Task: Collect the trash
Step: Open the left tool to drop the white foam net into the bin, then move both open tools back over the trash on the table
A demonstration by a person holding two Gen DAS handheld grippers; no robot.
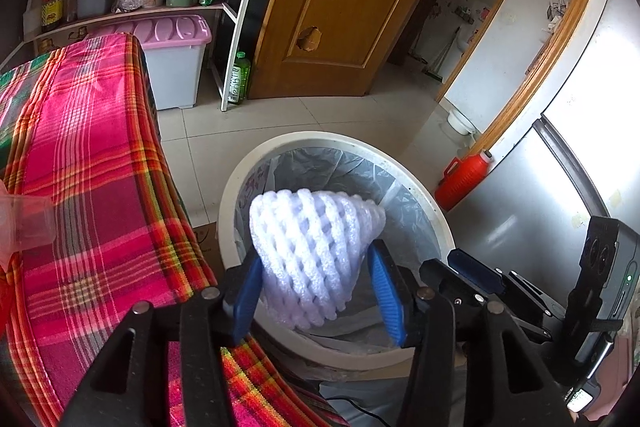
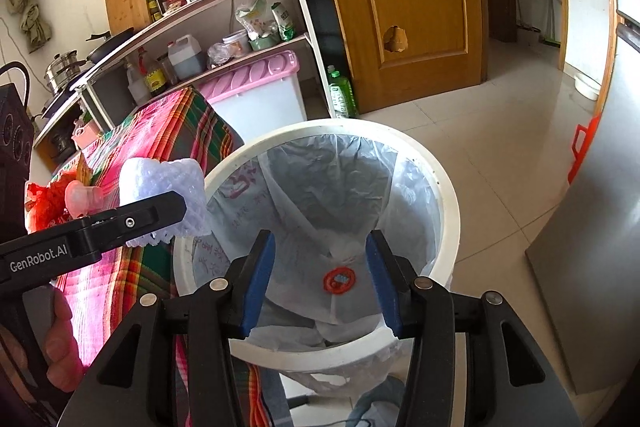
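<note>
Foam fruit net (image 1: 314, 251) seen between blue pads of left gripper (image 1: 320, 297), over rim of white lined bin (image 1: 436, 211); left pad touching, right pad apart, so grip judged loosened, jaws parted. Right gripper (image 2: 320, 285) wide, nothing held, poised over bin mouth; white wrapping with red seal (image 2: 339, 281) lying inside. Release best made further over centre, since net hangs near rim beside plaid tablecloth (image 1: 88, 155). Red mesh scrap (image 2: 46, 199) left on table. Red thermos (image 1: 462, 181), fridge (image 1: 532, 211) close by, not obstructing
</note>
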